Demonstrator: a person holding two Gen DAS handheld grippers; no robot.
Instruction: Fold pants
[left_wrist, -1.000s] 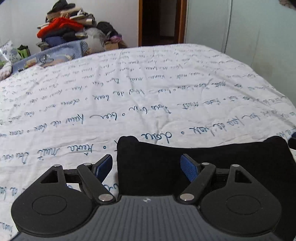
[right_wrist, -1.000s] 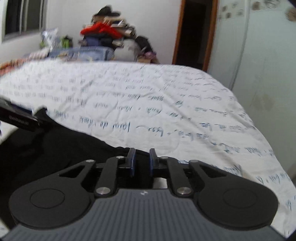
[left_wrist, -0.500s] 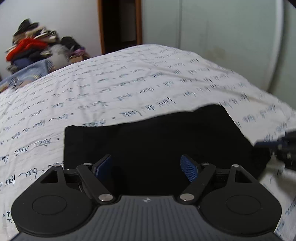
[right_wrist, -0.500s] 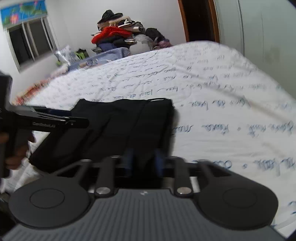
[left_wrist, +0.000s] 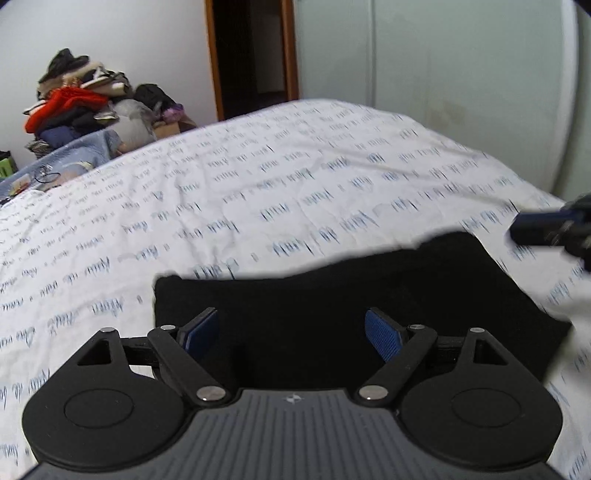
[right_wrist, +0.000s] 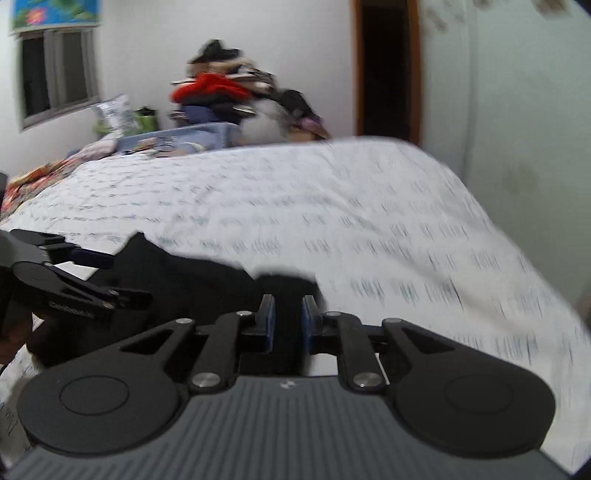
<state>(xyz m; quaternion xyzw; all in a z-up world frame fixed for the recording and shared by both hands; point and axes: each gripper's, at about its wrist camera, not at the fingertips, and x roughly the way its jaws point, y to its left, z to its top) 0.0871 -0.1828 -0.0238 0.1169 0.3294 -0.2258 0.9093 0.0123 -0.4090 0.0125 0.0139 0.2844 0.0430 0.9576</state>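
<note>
While the pants (left_wrist: 351, 295) are spread crosswise under the wide-open left gripper (left_wrist: 291, 332), their near-right edge is pinched in the narrow right gripper (right_wrist: 288, 321).

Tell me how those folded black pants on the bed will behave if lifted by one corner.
The black pants look like soft cloth lying flat on the bedsheet, so they will probably droop. Their layers appear loosely stacked with a wavy far edge; a one-corner lift would likely undo the fold. Thin and flat, they are probably light.
</note>
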